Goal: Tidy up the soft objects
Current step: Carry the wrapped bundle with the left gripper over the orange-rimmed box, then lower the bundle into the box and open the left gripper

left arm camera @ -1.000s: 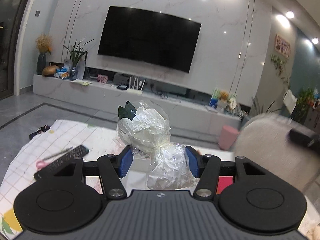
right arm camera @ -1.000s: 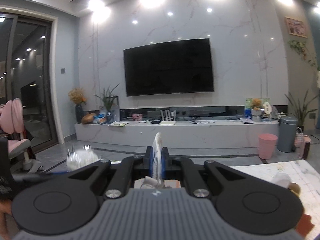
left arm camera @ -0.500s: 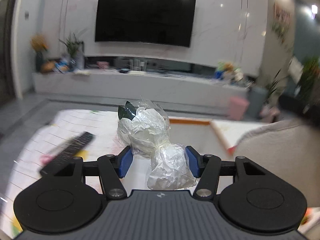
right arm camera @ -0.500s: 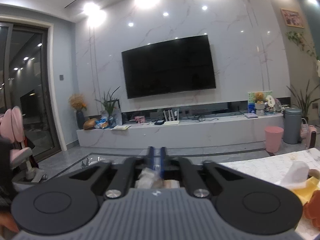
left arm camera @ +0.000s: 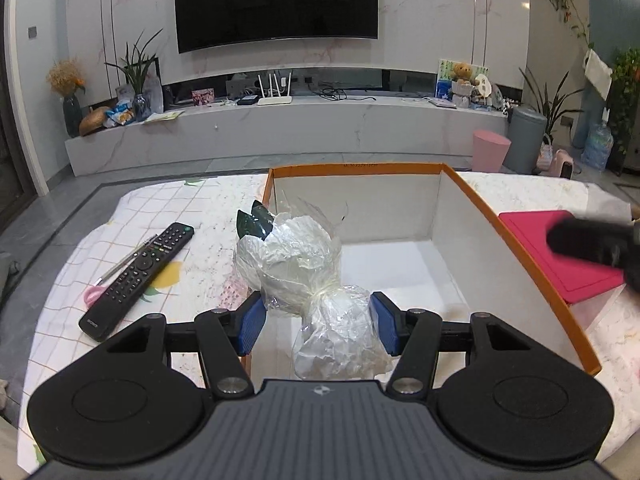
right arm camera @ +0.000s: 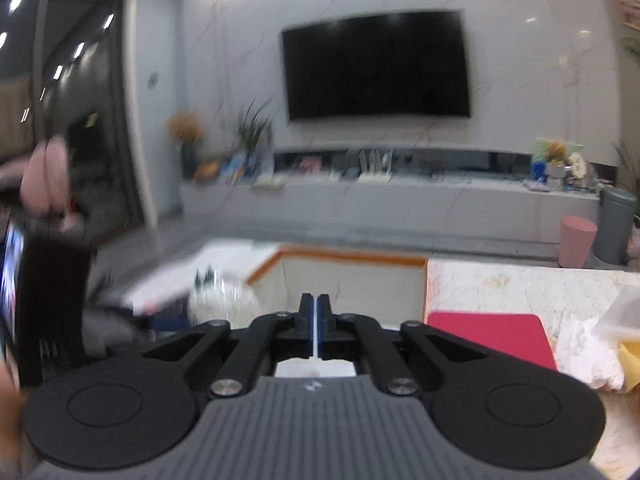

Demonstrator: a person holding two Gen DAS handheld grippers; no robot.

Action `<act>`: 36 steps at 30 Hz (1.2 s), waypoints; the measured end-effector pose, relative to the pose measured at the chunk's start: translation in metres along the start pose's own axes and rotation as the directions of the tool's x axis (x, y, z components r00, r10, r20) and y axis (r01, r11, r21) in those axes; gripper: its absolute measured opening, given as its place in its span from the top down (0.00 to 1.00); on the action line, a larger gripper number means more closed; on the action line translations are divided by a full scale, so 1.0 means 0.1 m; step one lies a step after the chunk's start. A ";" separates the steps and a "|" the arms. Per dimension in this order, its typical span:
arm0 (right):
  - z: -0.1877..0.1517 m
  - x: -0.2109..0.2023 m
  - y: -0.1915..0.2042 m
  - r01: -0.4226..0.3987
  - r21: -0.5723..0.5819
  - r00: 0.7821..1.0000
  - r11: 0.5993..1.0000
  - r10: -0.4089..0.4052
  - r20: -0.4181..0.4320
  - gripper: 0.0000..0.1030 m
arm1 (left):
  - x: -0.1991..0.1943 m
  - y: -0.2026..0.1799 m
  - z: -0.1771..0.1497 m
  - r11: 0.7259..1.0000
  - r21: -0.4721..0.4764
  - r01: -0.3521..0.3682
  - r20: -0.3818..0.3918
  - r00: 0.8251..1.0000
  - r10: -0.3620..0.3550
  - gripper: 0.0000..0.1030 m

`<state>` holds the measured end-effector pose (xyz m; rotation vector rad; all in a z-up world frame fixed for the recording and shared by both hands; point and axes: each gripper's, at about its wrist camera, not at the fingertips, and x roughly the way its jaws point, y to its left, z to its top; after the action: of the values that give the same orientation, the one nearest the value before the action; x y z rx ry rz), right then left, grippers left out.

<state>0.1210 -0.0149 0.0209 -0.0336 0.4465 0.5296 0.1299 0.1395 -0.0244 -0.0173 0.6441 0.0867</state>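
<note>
My left gripper (left arm camera: 316,322) is shut on a clear plastic-wrapped white bundle (left arm camera: 292,260) with dark green leaves at its top. It holds the bundle above the near left corner of an open white box with an orange rim (left arm camera: 516,240). My right gripper (right arm camera: 315,314) is shut on a thin white tissue (right arm camera: 316,364) that hangs below its jaws. In the blurred right wrist view the box (right arm camera: 352,258) lies ahead and the bundle (right arm camera: 224,300) shows at the left.
A black remote (left arm camera: 140,272), a pen and pink scissors (left arm camera: 94,294) lie on the checked tablecloth left of the box. A red flat lid (left arm camera: 560,256) sits right of the box; it also shows in the right wrist view (right arm camera: 492,336) beside crumpled paper (right arm camera: 596,344).
The left gripper has tilted down and swung over the box with the bundle. The right gripper has dropped toward the table; the tissue now hangs below its jaws.
</note>
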 end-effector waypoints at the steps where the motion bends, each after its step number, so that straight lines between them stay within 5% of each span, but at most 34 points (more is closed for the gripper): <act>1: 0.01 0.01 -0.02 -0.006 -0.038 0.999 0.999 0.005 -0.040 0.97 | -0.01 0.02 0.00 1.000 -0.009 0.012 0.001 1.000 -0.012 0.37; 2: 0.03 0.04 -0.04 -0.023 -0.082 0.996 0.996 0.015 -0.093 0.95 | -0.01 0.05 0.02 1.000 -0.018 0.026 -0.001 1.000 -0.026 0.37; 6: 0.13 0.29 -0.08 -0.149 -0.162 0.947 0.975 0.094 -0.307 0.55 | 0.03 0.13 0.02 0.994 -0.051 0.098 -0.022 0.995 -0.099 0.37; 7: 0.16 0.37 -0.10 -0.181 -0.177 0.932 0.967 0.111 -0.345 0.54 | 0.05 0.14 0.02 0.993 -0.057 0.103 -0.032 0.994 -0.105 0.37; 11: 0.18 0.74 -0.02 -0.358 -0.228 0.810 0.906 0.179 -0.559 0.39 | 0.10 0.20 -0.01 0.993 -0.067 0.102 -0.057 0.993 -0.106 0.37; 17: 0.44 1.12 -0.21 -0.493 -0.073 0.667 0.867 0.322 -0.672 0.39 | 0.11 0.20 -0.02 0.992 -0.068 0.108 -0.064 0.992 -0.112 0.37; 20: 0.43 1.32 -0.13 -0.528 -0.087 0.609 0.845 0.305 -0.732 0.39 | 0.11 0.19 -0.02 0.993 -0.060 0.104 -0.063 0.992 -0.108 0.37; 24: 0.27 1.57 0.10 -0.493 -0.157 0.560 0.856 0.174 -0.810 0.39 | 0.11 0.17 -0.02 0.994 -0.039 0.103 -0.068 0.992 -0.105 0.37; 26: 0.24 1.70 0.16 -0.485 -0.128 0.539 0.865 0.181 -0.823 0.44 | 0.12 0.17 -0.01 0.994 -0.040 0.098 -0.070 0.992 -0.100 0.36; 27: 0.21 1.74 0.19 -0.486 -0.142 0.533 0.862 0.163 -0.830 0.64 | 0.11 0.18 -0.01 0.993 -0.041 0.110 -0.073 0.991 -0.113 0.36; 28: 0.19 1.76 0.23 -0.486 -0.174 0.535 0.856 0.134 -0.834 0.74 | 0.11 0.18 -0.02 0.992 -0.045 0.116 -0.073 0.990 -0.119 0.36; 29: 0.18 1.78 0.25 -0.506 -0.164 0.518 0.847 0.146 -0.843 0.92 | 0.10 0.18 -0.02 0.992 -0.046 0.120 -0.073 0.990 -0.123 0.36; 30: 0.16 1.78 0.25 -0.520 -0.171 0.502 0.837 0.137 -0.854 1.00 | 0.10 0.18 -0.03 0.992 -0.043 0.116 -0.071 0.990 -0.119 0.36; 33: 0.12 1.85 0.26 -0.477 -0.244 0.518 0.844 0.045 -0.854 1.00 | 0.10 0.19 -0.04 0.992 -0.040 0.118 -0.068 0.990 -0.121 0.35; 36: 0.14 1.83 0.18 -0.436 -0.231 0.535 0.870 0.045 -0.843 1.00 | 0.10 0.20 -0.04 0.991 -0.044 0.128 -0.055 0.990 -0.130 0.29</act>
<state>0.2586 0.0906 -0.0422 -0.6848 1.2827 0.8887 0.1336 0.1595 -0.0328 -0.1011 0.6970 -0.0256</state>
